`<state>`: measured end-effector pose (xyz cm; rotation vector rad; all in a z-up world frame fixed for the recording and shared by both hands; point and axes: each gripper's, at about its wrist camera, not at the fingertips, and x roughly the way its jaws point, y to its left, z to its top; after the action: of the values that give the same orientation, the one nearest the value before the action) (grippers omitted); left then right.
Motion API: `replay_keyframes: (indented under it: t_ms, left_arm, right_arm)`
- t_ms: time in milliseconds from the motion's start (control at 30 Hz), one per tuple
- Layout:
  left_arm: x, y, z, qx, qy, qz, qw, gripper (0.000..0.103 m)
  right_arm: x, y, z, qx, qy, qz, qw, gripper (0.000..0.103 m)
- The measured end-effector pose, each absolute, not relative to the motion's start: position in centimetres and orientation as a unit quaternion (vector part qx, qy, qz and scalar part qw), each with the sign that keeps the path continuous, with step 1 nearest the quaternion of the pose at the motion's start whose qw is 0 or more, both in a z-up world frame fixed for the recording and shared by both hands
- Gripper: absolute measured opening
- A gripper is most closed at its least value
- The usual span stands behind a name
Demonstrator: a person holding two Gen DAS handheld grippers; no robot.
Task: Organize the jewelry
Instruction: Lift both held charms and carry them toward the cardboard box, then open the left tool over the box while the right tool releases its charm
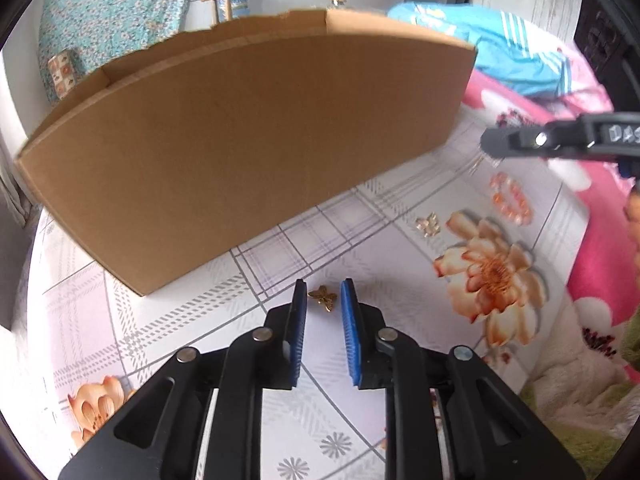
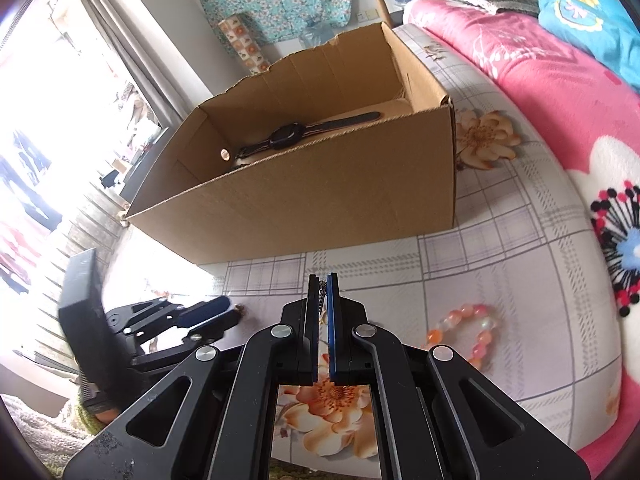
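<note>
Your left gripper is spreading around the gold butterfly charm at 12 o'clock. Your right gripper, lettered "DAS", is pinching a thin chain. The watch is lying inside the cardboard box.

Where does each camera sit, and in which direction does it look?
Left wrist: sits on the left gripper, facing the cardboard box side; open fingers flank a gold butterfly charm.
Right wrist: sits on the right gripper, looking into the box at a watch; fingers pinch a chain.
Shared: box, bead bracelet, each other's gripper.
</note>
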<state>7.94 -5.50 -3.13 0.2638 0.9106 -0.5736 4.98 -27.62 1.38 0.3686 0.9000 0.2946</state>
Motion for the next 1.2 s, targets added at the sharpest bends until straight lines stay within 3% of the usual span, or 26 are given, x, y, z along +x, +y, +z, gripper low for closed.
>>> replay_keyframes:
  t_ms: [700, 1200]
  left_arm:
    - [7.6, -6.4, -3.2, 0.147, 0.423, -0.273, 0.851, 0.012]
    - [5.7, -4.8, 5.1, 0.113, 0.348, -0.3, 0.881, 0.013]
  right_arm:
    - [5.1, -28.4, 1.0, 0.194, 0.416, 0.142, 0.877, 0.002]
    - [4.2, -28.0, 6.5, 0.174, 0.36, 0.169, 0.901, 0.002]
